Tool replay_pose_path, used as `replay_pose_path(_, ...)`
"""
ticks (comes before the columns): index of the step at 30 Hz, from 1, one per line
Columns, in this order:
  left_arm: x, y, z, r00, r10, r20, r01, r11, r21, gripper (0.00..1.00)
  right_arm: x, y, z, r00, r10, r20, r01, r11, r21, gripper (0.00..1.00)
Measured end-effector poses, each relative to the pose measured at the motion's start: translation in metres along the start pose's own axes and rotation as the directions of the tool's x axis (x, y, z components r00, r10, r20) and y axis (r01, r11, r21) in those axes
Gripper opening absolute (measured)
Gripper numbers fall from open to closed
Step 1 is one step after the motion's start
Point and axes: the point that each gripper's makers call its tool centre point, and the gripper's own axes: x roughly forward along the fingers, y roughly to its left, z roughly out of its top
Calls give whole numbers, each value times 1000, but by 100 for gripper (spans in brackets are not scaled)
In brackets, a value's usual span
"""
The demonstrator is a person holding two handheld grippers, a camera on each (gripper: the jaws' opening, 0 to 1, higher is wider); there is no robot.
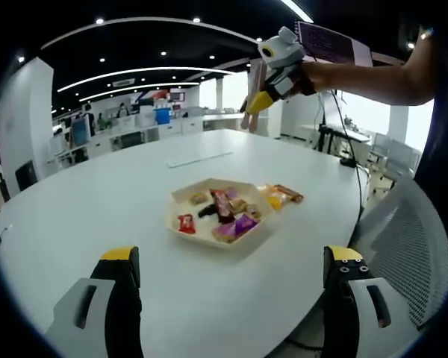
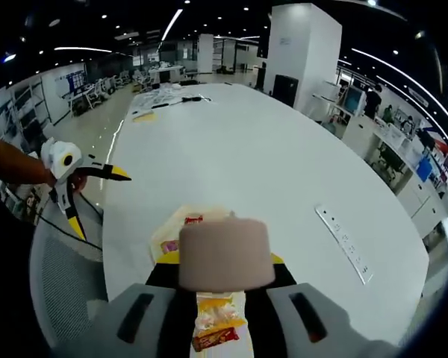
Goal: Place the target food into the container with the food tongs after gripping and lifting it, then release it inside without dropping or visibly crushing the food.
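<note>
The right gripper [image 1: 263, 95] is holding the food tongs [image 2: 224, 256] high above the worktop [image 1: 97, 201], fingers closed on them. The left gripper [image 1: 231, 280] is hovering with fingers wide, empty. The container [image 1: 181, 195], a hexagonal tray of wrapped snacks [image 1: 224, 209], is sitting toward the worktop's near edge, with more snacks [image 1: 282, 195] lying just beside it. Judging from this, the tongs should be coming down slowly over one snack and squeezing lightly.

Tray [image 1: 181, 198] on table [image 1: 97, 216], snacks [image 1: 225, 212] inside; two packets [image 1: 281, 195] just right of tray.
</note>
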Motion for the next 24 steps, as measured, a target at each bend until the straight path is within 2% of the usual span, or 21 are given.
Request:
replay_pose_path(8, 0, 0, 0, 1000, 1, 0, -1, 1000, 2, 99, -12, -6, -15, 999, -35, 8, 35, 999, 31, 23)
replay_pose_path(20, 0, -1, 1, 1000, 0, 0, 0, 1000, 7, 99, -39, -14, -53, 993, -114, -8, 114, 991, 76, 23)
replay_pose_path(24, 0, -1, 1, 1000, 2, -1, -2, 1000, 8, 99, -49, -9, -67, 990, -135, -26, 137, 988, 70, 23)
